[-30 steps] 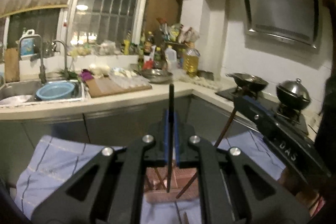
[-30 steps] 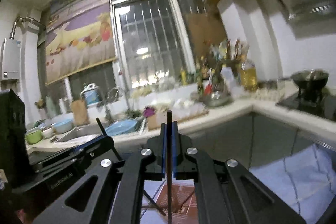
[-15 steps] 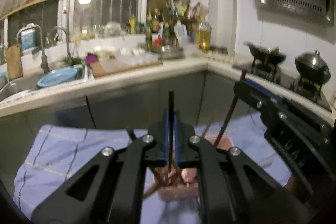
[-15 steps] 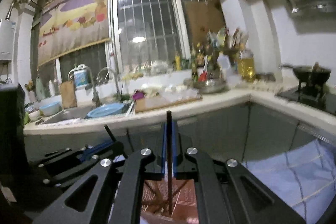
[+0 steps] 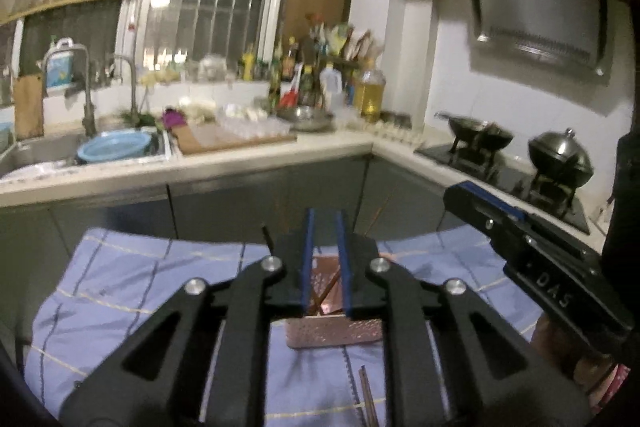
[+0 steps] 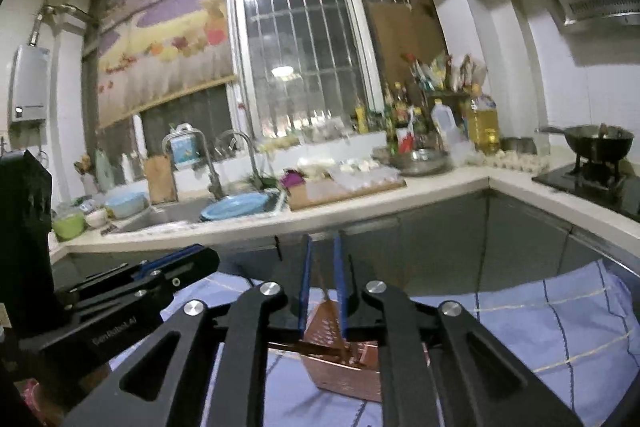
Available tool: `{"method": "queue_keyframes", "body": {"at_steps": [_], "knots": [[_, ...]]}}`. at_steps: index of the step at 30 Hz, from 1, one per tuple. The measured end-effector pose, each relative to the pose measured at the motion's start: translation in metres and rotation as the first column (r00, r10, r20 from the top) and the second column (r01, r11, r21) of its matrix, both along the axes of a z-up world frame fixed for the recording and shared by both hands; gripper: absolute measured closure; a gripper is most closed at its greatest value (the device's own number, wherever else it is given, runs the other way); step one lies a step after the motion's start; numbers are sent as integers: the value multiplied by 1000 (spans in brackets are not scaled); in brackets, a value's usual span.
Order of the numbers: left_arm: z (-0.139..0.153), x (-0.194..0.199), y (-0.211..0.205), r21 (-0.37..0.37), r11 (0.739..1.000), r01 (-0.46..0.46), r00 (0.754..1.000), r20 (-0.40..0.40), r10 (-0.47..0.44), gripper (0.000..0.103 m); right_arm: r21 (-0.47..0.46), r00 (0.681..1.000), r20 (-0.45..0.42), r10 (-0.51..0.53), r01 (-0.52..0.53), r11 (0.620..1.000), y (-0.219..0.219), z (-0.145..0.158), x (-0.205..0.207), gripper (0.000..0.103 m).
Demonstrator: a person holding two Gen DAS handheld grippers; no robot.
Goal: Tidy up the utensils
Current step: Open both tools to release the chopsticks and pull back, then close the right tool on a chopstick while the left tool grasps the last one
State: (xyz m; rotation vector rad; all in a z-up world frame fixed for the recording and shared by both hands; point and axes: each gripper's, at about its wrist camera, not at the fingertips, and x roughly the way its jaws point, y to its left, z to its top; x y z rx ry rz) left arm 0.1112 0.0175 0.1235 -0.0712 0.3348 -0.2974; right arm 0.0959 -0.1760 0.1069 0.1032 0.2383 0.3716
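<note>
A copper perforated utensil holder stands on a blue checked cloth, with several chopsticks leaning inside it. It also shows in the right wrist view. My left gripper is open and empty just above the holder. My right gripper is open and empty above the holder too. Each gripper shows in the other's view: the right one at the right, the left one at the left. Another pair of chopsticks lies on the cloth in front of the holder.
A kitchen counter runs behind the cloth, with a sink, a blue basin, a cutting board and bottles. A stove with a wok and a lidded pot stands at the right.
Both grippers have opened and let go of the chopsticks they held upright; those chopsticks now lean in the holder. Both cameras tilted slightly.
</note>
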Motion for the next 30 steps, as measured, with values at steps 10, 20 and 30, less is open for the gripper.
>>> {"method": "queue_keyframes", "body": {"at_steps": [10,20,30], "knots": [[-13,-93,19,33,996,80,993,82,-83,91,77,999,-11,33,-32,997,-26,-33,-95,52],[-161,-86,26,47,992,116,931,-353,-92,91,-44,771,-636,-27,-1,999,-17,-219,-69,79],[-204,-87,29,43,992,118,881,-465,-84,91,-140,758,-651,-44,-63,988,16,-238,-62,79]]}}
